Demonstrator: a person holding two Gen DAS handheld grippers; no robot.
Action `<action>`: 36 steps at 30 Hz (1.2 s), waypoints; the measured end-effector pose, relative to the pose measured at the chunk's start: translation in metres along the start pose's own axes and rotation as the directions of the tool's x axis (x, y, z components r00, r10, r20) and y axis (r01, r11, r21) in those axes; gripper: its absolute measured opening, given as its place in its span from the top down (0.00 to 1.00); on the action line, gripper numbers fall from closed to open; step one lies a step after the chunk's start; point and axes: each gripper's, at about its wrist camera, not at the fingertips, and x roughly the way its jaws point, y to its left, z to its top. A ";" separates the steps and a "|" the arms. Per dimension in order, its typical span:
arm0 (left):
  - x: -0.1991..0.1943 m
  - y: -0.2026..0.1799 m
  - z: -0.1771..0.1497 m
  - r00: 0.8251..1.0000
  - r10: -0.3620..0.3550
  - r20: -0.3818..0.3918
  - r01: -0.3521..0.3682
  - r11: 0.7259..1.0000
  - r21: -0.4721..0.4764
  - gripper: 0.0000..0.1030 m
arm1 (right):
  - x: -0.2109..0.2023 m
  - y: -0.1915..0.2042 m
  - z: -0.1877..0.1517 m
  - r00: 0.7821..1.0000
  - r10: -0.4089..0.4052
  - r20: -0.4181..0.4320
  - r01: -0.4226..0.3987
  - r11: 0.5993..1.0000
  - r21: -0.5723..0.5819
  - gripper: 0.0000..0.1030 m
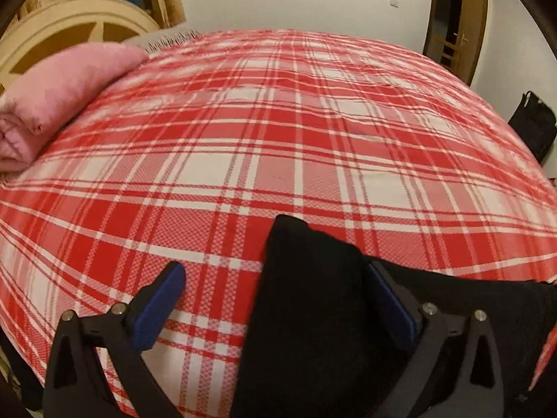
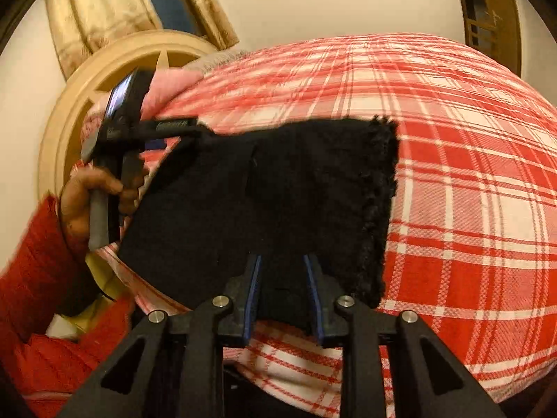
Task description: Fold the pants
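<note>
The black, soft, knit-looking pants (image 2: pixel 264 202) hang doubled over above the bed's red-and-white plaid woven blanket (image 2: pixel 470 174), held off it as a slack panel with a frayed, fuzzy edge down one side. The right gripper (image 2: pixel 283 296) has its jaws pinched on the lower edge of that panel, cloth packed between the blue pads. The left gripper (image 1: pixel 278 303), carried by a hand (image 2: pixel 94 195) in a red sleeve (image 2: pixel 34 261), stands with its jaws wide apart: the fabric lies against one blue pad (image 1: pixel 393 303) only, while the other pad (image 1: pixel 156 306) is clear of it, so it pins nothing.

The cloth looks light, limp and thick enough to bunch; it will likely sag wherever it is unsupported and cling slightly to the blanket rather than slide. The best hold seems to be at the corners of the folded edge, one per gripper, taking both layers together so the lower one does not peel away. A folded pink quilt (image 1: pixel 59 94) lies well apart near the headboard (image 1: pixel 69 31).
</note>
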 end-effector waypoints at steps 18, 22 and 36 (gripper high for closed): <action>-0.043 -0.005 -0.054 0.993 -0.118 -0.029 0.120 0.991 0.063 0.00 | 0.049 -0.026 -0.007 0.981 -0.191 0.030 0.188 0.979 0.075 0.10; -0.037 -0.015 -0.061 0.997 -0.075 -0.034 0.079 0.991 0.108 0.00 | 0.051 -0.026 -0.010 0.980 -0.197 0.038 0.194 0.978 0.078 0.10; -0.035 -0.016 -0.062 0.997 -0.060 -0.046 0.064 0.995 0.073 0.00 | 0.055 -0.013 -0.007 0.982 -0.189 0.011 0.189 0.982 0.018 0.27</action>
